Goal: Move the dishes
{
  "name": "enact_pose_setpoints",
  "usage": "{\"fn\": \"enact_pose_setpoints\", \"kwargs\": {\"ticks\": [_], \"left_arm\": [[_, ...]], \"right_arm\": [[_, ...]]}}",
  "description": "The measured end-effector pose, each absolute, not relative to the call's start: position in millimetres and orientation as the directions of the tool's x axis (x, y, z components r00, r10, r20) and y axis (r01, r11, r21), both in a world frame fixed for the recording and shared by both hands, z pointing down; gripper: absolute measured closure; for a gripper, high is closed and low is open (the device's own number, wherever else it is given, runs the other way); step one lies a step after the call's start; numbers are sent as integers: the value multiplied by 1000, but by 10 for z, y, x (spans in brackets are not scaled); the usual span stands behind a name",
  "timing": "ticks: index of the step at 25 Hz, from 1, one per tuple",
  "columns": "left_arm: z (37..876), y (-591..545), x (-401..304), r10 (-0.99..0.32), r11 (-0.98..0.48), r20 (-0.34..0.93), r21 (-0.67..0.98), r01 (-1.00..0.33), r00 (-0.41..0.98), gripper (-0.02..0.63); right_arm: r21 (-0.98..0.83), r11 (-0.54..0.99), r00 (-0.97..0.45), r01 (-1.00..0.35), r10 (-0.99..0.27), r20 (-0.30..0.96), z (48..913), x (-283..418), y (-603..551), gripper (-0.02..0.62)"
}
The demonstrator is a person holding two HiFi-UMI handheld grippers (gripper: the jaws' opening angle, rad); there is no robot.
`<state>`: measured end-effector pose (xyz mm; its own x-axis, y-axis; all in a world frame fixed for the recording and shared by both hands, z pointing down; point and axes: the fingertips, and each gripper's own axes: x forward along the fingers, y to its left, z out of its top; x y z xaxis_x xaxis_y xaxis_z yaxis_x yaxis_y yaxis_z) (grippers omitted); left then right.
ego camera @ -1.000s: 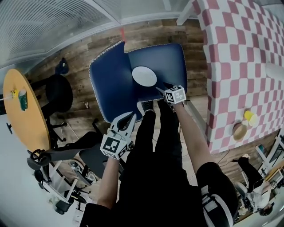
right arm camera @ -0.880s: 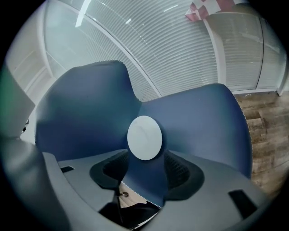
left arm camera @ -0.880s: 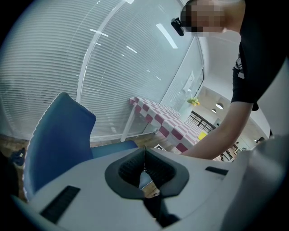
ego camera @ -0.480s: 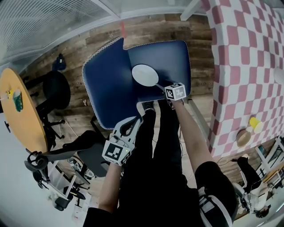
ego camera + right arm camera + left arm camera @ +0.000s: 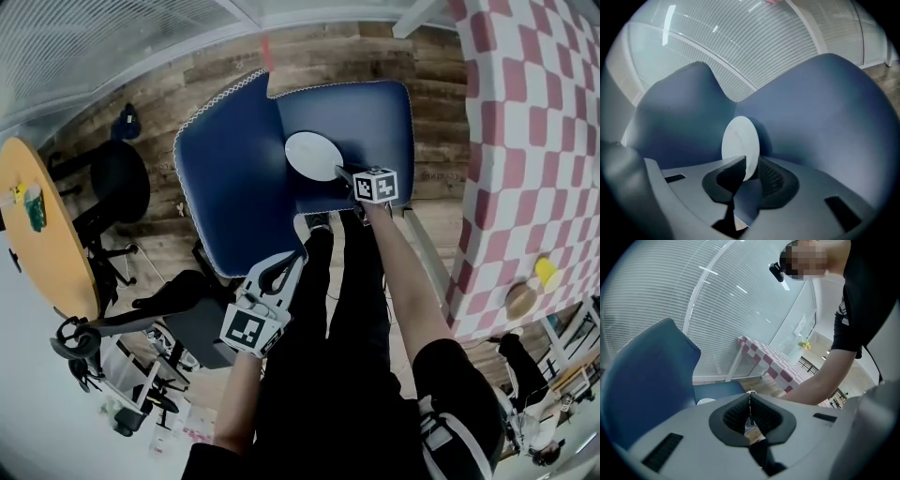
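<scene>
A white plate (image 5: 314, 156) lies on the seat of a blue chair (image 5: 234, 187). My right gripper (image 5: 342, 173) reaches onto the seat, and its jaws grip the plate's near edge. In the right gripper view the plate (image 5: 740, 140) stands edge-on between the two jaws of the right gripper (image 5: 747, 171), with the chair (image 5: 825, 108) behind it. My left gripper (image 5: 286, 267) hangs low beside the person's legs, short of the chair. Its jaws meet at the tip in the left gripper view, where the left gripper (image 5: 750, 401) holds nothing. A sliver of the plate (image 5: 707, 401) shows there.
A red-and-white checkered table (image 5: 525, 141) stands at the right with a yellow cup (image 5: 545, 271) and a brown bowl (image 5: 521, 300) on it. A round wooden table (image 5: 42, 244) and a black office chair (image 5: 117, 192) stand at the left. Window blinds lie beyond the chair.
My right gripper has moved in to the plate's near edge and closed on it. The left gripper has stayed low and shut.
</scene>
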<state>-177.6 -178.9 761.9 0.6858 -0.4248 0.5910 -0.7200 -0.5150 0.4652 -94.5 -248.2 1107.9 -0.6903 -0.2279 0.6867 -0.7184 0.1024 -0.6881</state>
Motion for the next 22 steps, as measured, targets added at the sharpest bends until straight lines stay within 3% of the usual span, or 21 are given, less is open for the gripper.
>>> {"fn": "enact_pose_setpoints", "kwargs": {"ticks": [4,9,22], "left_arm": [[7676,-1767,-1798,-424,-507,599,465,-726,679,584],[7663,-1770,-1804,-430,-506,596,463,-728,678,584],[7161,-1747,-1777,-436,-560,559,445,-699,705,584]], "right_arm": [[-710,62,-704,-701,-222,675,11144,-984,-2507,479],[-750,-37,-721,-660,-247,647,11091,-936,-2542,549],[-753,-41,-716,-657,-278,640,10373,-940,-2475,566]]}}
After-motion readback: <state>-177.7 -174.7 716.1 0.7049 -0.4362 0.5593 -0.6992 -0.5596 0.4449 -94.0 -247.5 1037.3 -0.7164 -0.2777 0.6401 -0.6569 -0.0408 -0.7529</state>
